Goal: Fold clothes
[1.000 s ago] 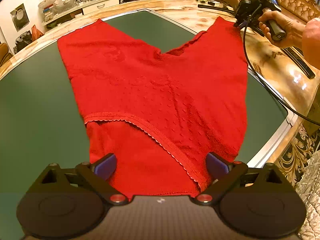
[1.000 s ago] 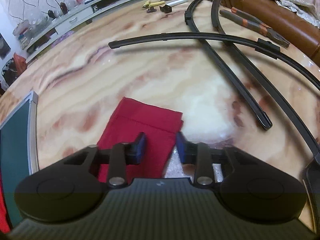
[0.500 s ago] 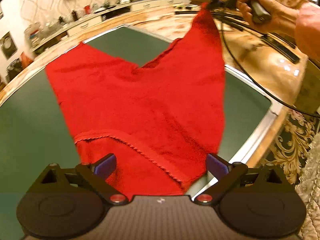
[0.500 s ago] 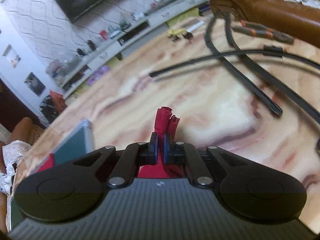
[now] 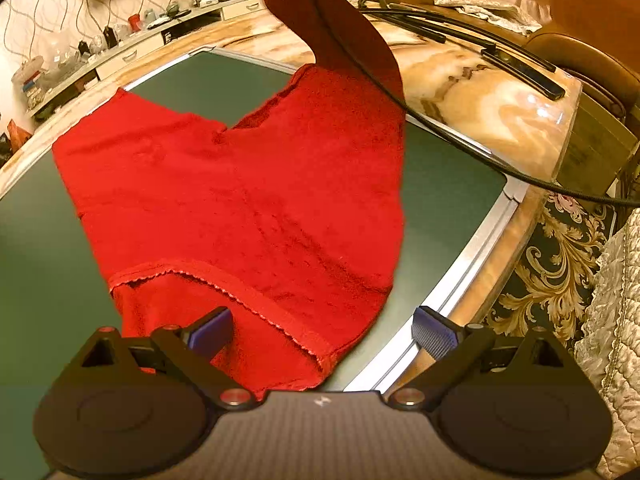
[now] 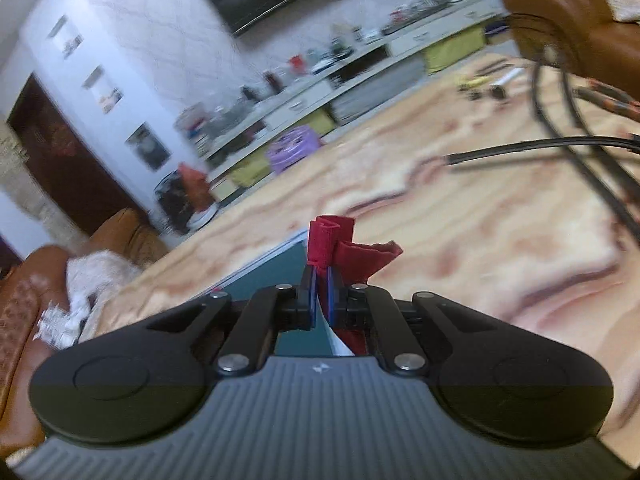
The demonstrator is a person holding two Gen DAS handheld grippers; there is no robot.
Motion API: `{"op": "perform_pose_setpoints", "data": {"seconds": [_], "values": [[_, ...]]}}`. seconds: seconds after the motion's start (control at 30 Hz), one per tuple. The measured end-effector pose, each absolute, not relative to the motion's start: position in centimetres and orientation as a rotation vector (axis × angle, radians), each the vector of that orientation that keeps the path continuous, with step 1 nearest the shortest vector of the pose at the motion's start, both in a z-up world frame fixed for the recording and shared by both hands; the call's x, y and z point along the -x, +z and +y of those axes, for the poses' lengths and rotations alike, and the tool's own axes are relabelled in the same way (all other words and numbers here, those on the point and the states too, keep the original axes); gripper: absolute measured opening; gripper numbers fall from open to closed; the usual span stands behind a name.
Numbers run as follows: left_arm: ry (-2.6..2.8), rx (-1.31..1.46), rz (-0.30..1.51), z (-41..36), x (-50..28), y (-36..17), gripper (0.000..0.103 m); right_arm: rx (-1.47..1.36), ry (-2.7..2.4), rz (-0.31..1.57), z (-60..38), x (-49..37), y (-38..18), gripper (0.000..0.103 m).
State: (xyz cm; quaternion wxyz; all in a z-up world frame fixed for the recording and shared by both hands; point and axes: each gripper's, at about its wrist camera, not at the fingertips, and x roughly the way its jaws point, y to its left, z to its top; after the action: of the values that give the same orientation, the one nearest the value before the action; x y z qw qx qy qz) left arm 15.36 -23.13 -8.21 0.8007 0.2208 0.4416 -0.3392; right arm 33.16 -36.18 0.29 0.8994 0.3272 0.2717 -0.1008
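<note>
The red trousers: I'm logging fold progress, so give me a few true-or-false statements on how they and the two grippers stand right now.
1. The right gripper is shut on a bunched end of the red trousers. True.
2. The left gripper is clamped on the waistband. False: its fingers stand wide apart, gripping nothing.
3. One trouser leg is lifted off the green mat. True.
4. The trousers are already folded into a neat square. False: they lie mostly spread out, legs apart.
5. Black wiper blades lie on the marble tabletop. True.
</note>
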Motion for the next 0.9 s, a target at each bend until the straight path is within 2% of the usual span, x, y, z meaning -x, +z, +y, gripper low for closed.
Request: {"op": "perform_pose_setpoints", "data": {"seconds": [0.27, 0.37, 0.53, 0.63, 0.7, 0.77, 0.9], "values": [[-0.773, -0.443, 0.976, -22.6, -15.5, -8.2, 0.099, -0.622, -0.085, 0.615, -25.7, -41.2, 4.2, 0.007], [-0.79, -0.433, 0.99, -22.3, -15.7, -8.3, 0.099, -0.587, -0.116, 0.63, -22.0, -46.1, 4.7, 0.002], [-0.802, -0.451, 0.993, -22.0, -15.6, -8.4, 0.099, -0.472, -0.216, 0.751, -15.3, -56.2, 1.1, 0.002], [-0.808, -0.456, 0.991, -21.9, -15.7, -8.4, 0.099, -0.418, -0.204, 0.885, -12.5, -60.6, -2.8, 0.01], [-0.812, -0.464, 0.988, -22.0, -15.7, -8.5, 0.1, -0.418, -0.176, 0.893, -12.2, -60.8, -3.7, 0.01], [-0.814, -0.47, 0.985, -22.0, -15.7, -8.5, 0.1, -0.426, -0.093, 0.851, -13.2, -59.6, -3.6, 0.015], [-0.808, -0.475, 0.985, -22.4, -15.6, -8.7, 0.101, -0.247, 0.0, 0.876, -15.2, -57.2, -3.2, 0.018]]}}
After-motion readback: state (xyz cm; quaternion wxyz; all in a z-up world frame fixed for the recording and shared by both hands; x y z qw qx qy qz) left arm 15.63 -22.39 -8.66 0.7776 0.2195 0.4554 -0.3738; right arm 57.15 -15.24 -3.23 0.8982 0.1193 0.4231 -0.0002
